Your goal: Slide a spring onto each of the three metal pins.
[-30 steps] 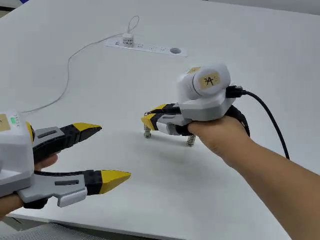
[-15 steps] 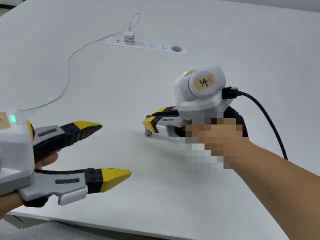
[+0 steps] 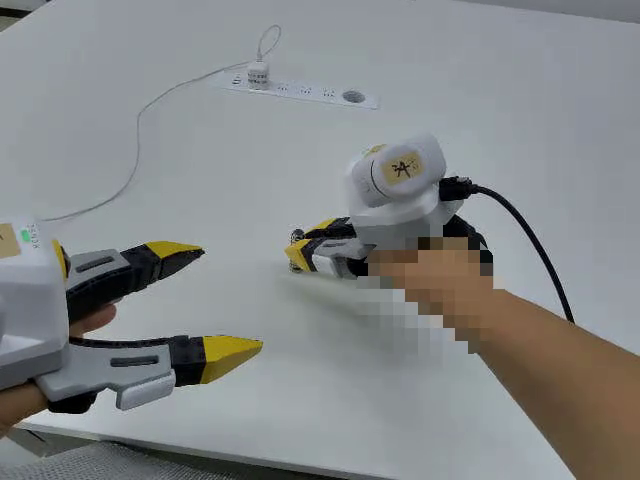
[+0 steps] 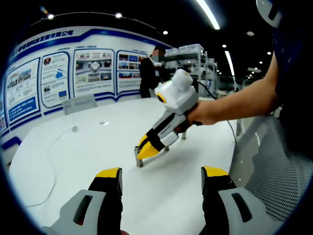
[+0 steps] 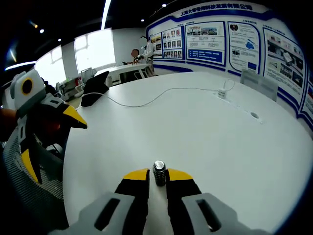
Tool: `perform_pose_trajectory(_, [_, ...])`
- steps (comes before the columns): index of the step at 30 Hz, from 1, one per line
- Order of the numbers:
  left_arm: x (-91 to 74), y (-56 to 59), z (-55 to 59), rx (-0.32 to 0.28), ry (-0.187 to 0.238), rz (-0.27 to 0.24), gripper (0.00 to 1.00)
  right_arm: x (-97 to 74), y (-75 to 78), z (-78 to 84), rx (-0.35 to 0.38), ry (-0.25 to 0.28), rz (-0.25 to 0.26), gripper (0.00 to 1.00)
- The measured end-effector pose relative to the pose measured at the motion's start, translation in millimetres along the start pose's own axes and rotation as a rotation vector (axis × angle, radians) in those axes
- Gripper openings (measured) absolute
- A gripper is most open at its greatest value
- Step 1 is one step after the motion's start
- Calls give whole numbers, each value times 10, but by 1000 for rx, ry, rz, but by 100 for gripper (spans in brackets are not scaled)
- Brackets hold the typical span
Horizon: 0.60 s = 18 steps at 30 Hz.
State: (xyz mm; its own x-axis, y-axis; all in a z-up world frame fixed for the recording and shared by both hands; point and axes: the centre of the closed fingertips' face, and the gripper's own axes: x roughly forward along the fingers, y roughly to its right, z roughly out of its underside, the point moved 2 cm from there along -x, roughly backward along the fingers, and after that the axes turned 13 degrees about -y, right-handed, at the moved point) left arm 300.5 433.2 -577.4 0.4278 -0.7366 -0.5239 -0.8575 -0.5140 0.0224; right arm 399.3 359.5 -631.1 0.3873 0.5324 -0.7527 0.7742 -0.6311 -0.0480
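Right gripper (image 5: 157, 177) jaws pinch spring (image 5: 159, 171) between yellow tips, on table (image 5: 195, 122). Left gripper (image 4: 161, 178) jaws wide apart, right gripper ahead.

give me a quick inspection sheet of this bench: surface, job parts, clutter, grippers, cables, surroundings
surface: white table, bare around the work
job's things: spring on an upright pin between the tips of the right gripper; what look like further pins under that gripper, count unclear
clutter: power strip with a white plug at the far side
grippers: right gripper shut on the spring; left gripper open, holding nothing
cables: white cable runs from the power strip toward the left edge; black cable leaves the right gripper
surroundings: wall display boards; a person standing beyond the table
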Motion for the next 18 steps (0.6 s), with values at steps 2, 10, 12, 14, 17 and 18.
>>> perform_pose_trajectory(2, [-1, -1, 0, 0, 0, 0, 67, -17, -7, 15, 1, -1, 2, 15])
perform_pose_trajectory(10, [0, -15, 4, 2, 0, -3, 67, -129, -52, 39, 2, 9, 7, 16])
perform_pose_trajectory(12, [-1, -21, 5, 2, 0, -4, 67, -158, -60, 46, 0, 11, 7, 17])
perform_pose_trajectory(14, [-3, -23, 5, 3, 0, -4, 67, -200, -79, 59, -6, 13, 10, 17])
perform_pose_trajectory(17, [-7, -28, 7, 3, 0, -5, 68, -254, -102, 81, -13, 15, 12, 18])
perform_pose_trajectory(18, [-8, -31, 9, 3, 0, -5, 68, -269, -113, 90, -16, 15, 12, 18])
